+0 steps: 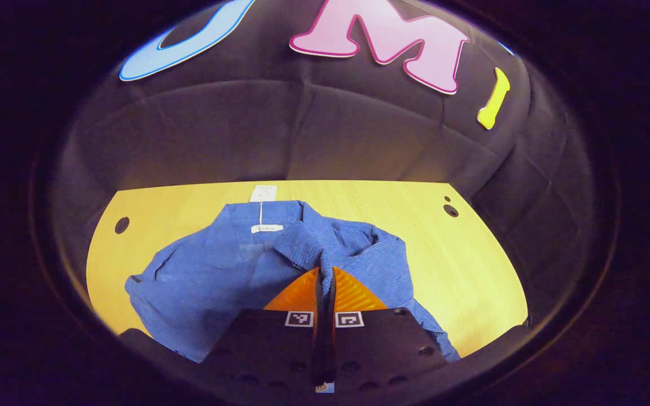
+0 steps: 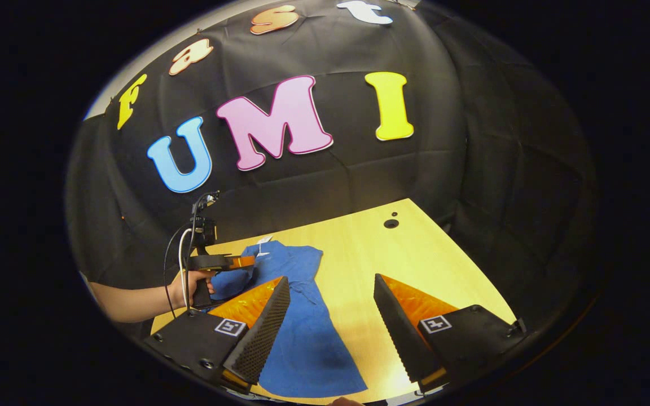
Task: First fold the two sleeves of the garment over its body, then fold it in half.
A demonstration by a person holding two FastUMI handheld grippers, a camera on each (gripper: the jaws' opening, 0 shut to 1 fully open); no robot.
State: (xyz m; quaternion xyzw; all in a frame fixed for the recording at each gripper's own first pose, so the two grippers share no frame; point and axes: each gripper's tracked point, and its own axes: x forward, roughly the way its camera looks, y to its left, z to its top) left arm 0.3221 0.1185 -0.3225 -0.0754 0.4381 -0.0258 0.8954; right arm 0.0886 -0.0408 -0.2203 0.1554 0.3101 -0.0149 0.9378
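Black tongs (image 2: 330, 316) bodies carry square coded tags; cables loop behind the bare-armed hand (image 2: 185, 285).

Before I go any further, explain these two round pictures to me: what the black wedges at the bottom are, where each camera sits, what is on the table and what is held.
No robot arm is at work here. A person holds a hand-held gripper in each hand, and each carries a camera looking along its two fingers; those are the wedges.

The left gripper view rides the left hand-held gripper. Its fingers are together, pinching a fold of the blue garment, probably a sleeve, raised over the body.

The right gripper view rides the right hand-held gripper, which is open and holds nothing, poised above the garment's lower part. Farther off it shows the left one in the person's hand.

The garment lies on a wooden table. A white tag lies by its collar.
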